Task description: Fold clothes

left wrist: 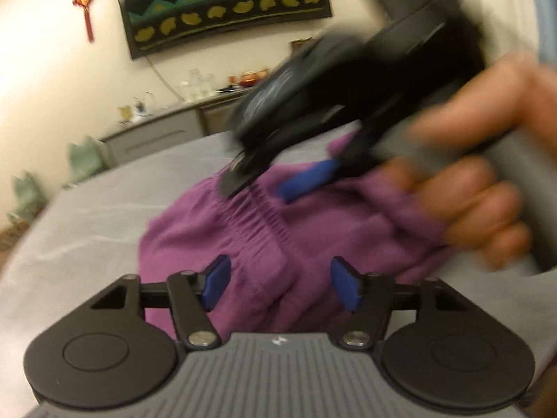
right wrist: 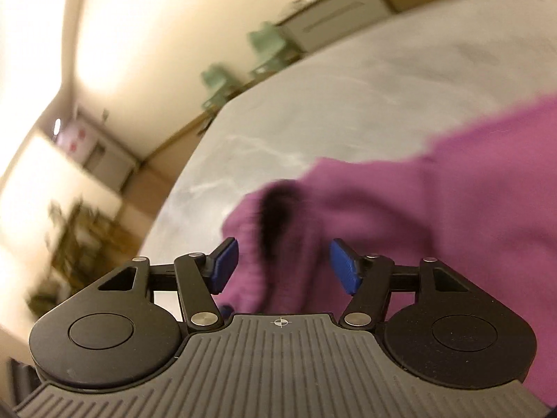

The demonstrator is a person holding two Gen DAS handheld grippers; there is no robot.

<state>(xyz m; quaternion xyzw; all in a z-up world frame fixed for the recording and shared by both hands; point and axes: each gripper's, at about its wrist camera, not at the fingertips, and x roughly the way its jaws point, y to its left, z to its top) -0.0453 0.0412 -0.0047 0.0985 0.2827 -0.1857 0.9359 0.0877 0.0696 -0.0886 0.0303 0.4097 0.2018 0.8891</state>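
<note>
Motion blur smears the right gripper (left wrist: 278,181) in the left wrist view, so whether its fingers (left wrist: 306,179) touch the purple garment (left wrist: 243,244) cannot be told; the hand (left wrist: 480,174) holding it is blurred and cut by the right edge. The garment's near part is hidden behind the left gripper's body. In the right wrist view the garment (right wrist: 435,209) runs off the right edge, and a dark smudge (right wrist: 278,209) on it is too blurred to identify. Small items on the far cabinet (left wrist: 156,129) are unreadable.
</note>
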